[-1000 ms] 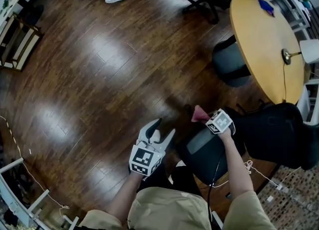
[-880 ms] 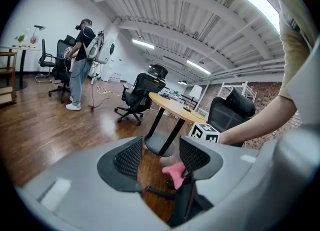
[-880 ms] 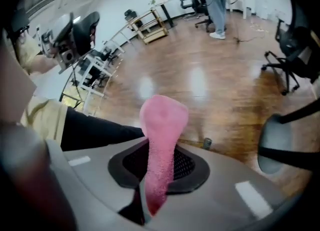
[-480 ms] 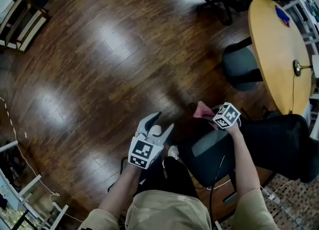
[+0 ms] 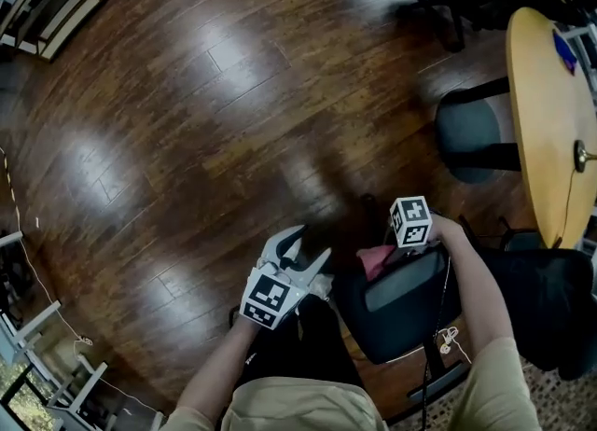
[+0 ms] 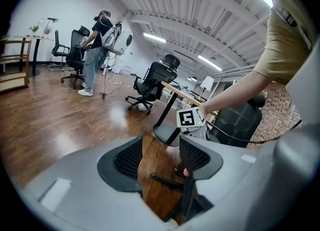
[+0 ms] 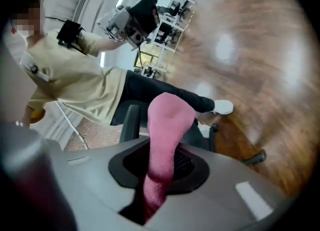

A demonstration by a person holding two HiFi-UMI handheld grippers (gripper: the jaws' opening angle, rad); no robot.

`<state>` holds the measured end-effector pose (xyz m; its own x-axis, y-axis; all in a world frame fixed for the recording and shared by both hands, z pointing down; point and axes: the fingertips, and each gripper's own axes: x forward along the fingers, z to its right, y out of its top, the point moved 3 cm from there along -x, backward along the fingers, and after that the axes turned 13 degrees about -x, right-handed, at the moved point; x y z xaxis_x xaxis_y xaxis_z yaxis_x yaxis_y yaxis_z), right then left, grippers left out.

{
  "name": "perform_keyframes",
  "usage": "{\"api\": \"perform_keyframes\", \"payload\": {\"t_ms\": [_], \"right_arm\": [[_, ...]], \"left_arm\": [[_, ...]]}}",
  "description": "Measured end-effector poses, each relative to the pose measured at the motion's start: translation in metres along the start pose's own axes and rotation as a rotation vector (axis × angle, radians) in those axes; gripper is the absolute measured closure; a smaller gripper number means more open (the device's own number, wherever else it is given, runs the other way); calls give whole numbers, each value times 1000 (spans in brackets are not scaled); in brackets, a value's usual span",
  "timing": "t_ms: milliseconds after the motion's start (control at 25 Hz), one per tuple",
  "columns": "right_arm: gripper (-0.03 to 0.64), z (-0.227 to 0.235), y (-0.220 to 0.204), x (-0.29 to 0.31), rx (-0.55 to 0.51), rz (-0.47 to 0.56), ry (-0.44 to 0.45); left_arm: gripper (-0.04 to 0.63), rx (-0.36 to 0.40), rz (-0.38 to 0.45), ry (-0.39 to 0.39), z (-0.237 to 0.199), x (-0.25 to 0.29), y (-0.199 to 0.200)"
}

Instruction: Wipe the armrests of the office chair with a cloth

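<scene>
From above, the left gripper [image 5: 306, 250] hangs over the dark wooden floor [image 5: 187, 121] just in front of the person's dark trousers. The right gripper [image 5: 399, 243] sits near it to the right, with the pink cloth [image 5: 373, 259] poking out at the near-left corner of a dark padded part of the office chair [image 5: 396, 322]. From this view I cannot tell whether that part is an armrest. A round wooden worktop [image 5: 546, 131] runs off the right edge, and a grey stool [image 5: 471, 135] is tucked against its rim. Looking along the left gripper, its fingers [image 6: 125, 160] stand apart with nothing between them. Through the gap I see floor and a thin black bar [image 6: 167, 181] on a post, with a speck of pink at its far end. The right gripper's marker cube is just beyond it. Far off, a person [image 6: 97, 50] stands among other chairs. Looking along the right gripper, its fingers [image 7: 192, 167] are closed on the cloth, which rises from between them and flops over at the top. Behind it are a beige shirt [image 7: 75, 85] and a white shoe [image 7: 222, 107] on the floor.
</scene>
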<state>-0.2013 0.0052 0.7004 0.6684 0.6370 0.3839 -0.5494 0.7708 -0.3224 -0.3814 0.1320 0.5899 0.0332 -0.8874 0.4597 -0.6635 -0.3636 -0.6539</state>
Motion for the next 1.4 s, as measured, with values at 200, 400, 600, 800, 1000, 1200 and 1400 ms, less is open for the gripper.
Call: {"api": "perform_keyframes", "payload": {"t_ms": [200, 400, 600, 800, 1000, 1200, 1400], "right_arm": [[555, 7, -27, 19, 12, -160, 239], [552, 45, -45, 25, 26, -90, 166], [554, 117, -106, 32, 57, -223, -63], [552, 169, -141, 41, 146, -298, -268], [552, 139, -107, 22, 47, -205, -226], [552, 38, -37, -16, -101, 31, 104], [552, -9, -36, -16, -69, 16, 378]], "left_arm": [[380, -38, -4, -5, -7, 22, -19], [380, -87, 20, -18, -13, 40, -28], [380, -85, 6, -7, -31, 54, -40], [380, -102, -13, 14, -48, 61, -61], [380, -99, -42, -22, -39, 62, -64], [374, -85, -34, -99, -16, 85, -51], [373, -70, -27, -147, 1, 98, -41]]}}
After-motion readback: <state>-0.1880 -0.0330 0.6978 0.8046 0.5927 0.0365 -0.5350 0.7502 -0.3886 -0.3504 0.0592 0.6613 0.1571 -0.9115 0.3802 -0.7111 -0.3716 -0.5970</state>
